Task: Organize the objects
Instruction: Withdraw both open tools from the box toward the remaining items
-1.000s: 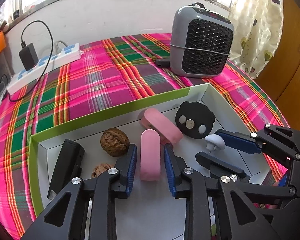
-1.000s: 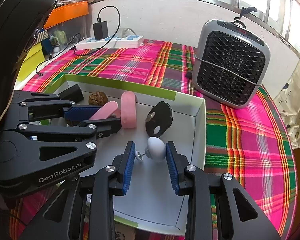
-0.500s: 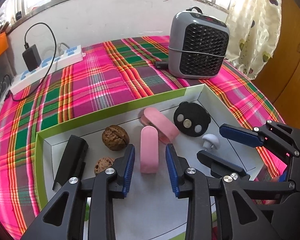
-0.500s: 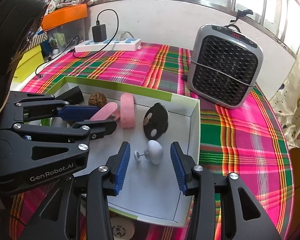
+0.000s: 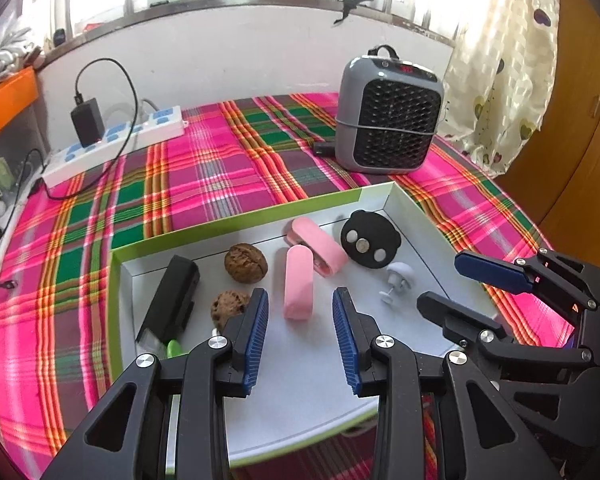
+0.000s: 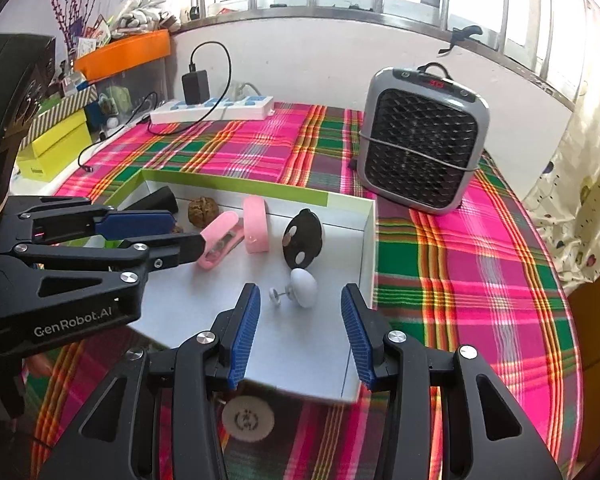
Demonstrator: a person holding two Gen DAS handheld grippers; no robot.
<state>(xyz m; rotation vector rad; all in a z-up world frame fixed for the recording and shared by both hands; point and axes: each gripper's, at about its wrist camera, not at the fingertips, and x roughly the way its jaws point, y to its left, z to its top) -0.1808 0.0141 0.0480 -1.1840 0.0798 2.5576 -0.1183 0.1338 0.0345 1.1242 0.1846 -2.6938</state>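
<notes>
**Both grippers empty above the sorting tray**

Across the lower half of the left wrist view, the white tray point(image 5: 410, 206) with its green rim holds everything, left to right: a black rectangular case point(image 5: 170, 300), two walnuts point(image 5: 246, 262) one behind the other, a pink clip point(image 5: 299, 288) lying lengthwise, a second pink piece point(image 5: 318, 242) behind it, a black round piece point(image 5: 370, 238) with three pale dots, and a white knob point(image 5: 398, 276) on its side. At bottom centre the left gripper point(image 5: 300, 328) stands wide, the pink clip just ahead of its gap. At right the right gripper point(image 5: 460, 284) is spread too; in its own view point(image 6: 298, 324) the knob point(image 6: 303, 282) lies ahead, untouched. Behind, on the plaid cloth point(image 5: 220, 168), sit a power strip point(image 5: 112, 144) upper left and a grey heater point(image 5: 388, 120) upper right.
</notes>
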